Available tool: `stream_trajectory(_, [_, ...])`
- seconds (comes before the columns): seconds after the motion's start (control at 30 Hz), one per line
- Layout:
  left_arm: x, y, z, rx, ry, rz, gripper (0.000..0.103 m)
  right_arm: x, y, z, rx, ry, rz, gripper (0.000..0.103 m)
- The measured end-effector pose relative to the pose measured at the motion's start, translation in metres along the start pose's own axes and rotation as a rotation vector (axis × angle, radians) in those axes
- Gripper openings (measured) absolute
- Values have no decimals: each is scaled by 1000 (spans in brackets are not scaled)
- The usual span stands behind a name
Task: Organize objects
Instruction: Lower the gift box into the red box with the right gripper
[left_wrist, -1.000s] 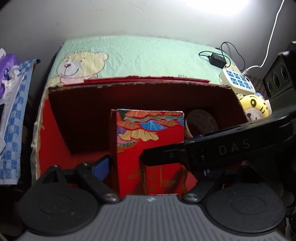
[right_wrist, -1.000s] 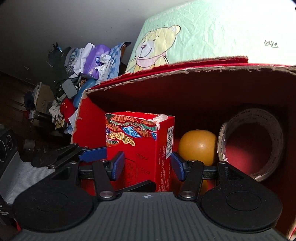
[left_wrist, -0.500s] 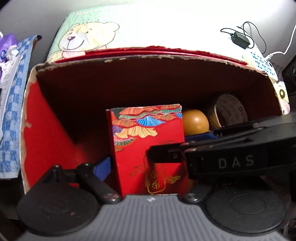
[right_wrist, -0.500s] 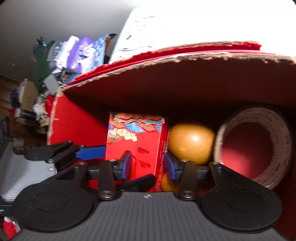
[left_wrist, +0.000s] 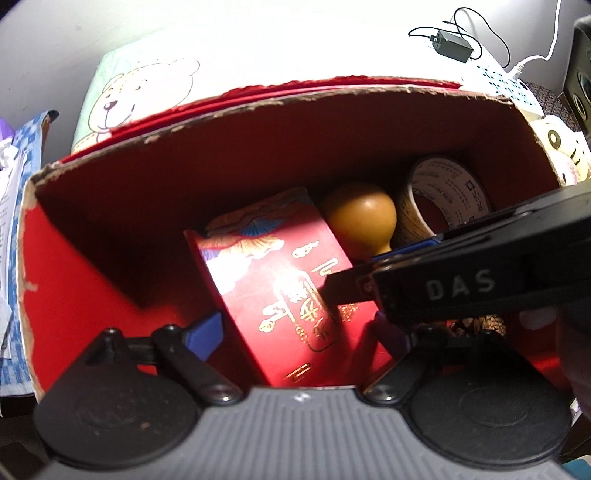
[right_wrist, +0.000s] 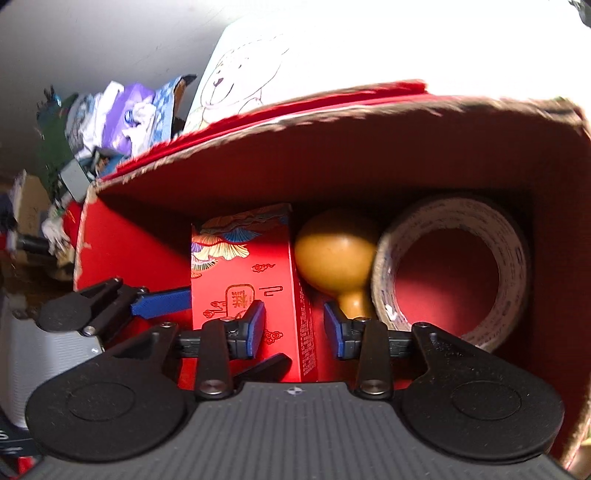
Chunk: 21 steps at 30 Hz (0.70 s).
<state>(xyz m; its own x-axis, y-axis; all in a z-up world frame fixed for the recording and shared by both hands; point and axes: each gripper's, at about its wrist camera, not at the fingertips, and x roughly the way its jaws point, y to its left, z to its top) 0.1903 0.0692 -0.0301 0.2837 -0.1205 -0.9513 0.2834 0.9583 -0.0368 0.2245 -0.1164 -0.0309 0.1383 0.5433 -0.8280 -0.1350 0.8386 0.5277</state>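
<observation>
A big red carton (left_wrist: 92, 266) holds a small red patterned box (left_wrist: 280, 280), a tan gourd (left_wrist: 360, 218) and a tape roll (left_wrist: 454, 181). The small box (right_wrist: 240, 273) leans back toward the carton's far wall. My right gripper (right_wrist: 294, 328) is shut on it, one finger over its printed front and the other behind, beside the gourd (right_wrist: 332, 251). Its black finger (left_wrist: 443, 288) crosses the left wrist view. My left gripper (left_wrist: 297, 332) stands open astride the box's width, with a gap at its left pad. The tape roll (right_wrist: 458, 212) stands on edge at the right.
The carton (right_wrist: 122, 251) sits on a bear-print cloth (left_wrist: 147, 85). A power strip with an adapter (left_wrist: 450, 42), a yellow plush toy (left_wrist: 561, 147) and a dark speaker (left_wrist: 580, 74) lie to its right. A blue checked cloth (left_wrist: 22, 184) and piled clutter (right_wrist: 110, 118) lie to its left.
The right jaws narrowed onto the small red box, which went from upright to leaning back. Both grippers now look more steeply down into the carton. The left jaws stayed wide.
</observation>
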Motion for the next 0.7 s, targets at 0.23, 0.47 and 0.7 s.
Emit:
stream_trajectory(0.23, [-1, 0, -1, -2, -4, 12, 88, 6, 5, 1, -3, -15, 21, 38])
stream_trajectory(0.47, [1, -3, 2, -41, -37, 33, 90, 7, 12, 1, -43, -20, -1, 35])
stream_trajectory(0.7, [-14, -3, -5, -22, -112, 69, 90, 13, 14, 2, -68, -1, -15, 32])
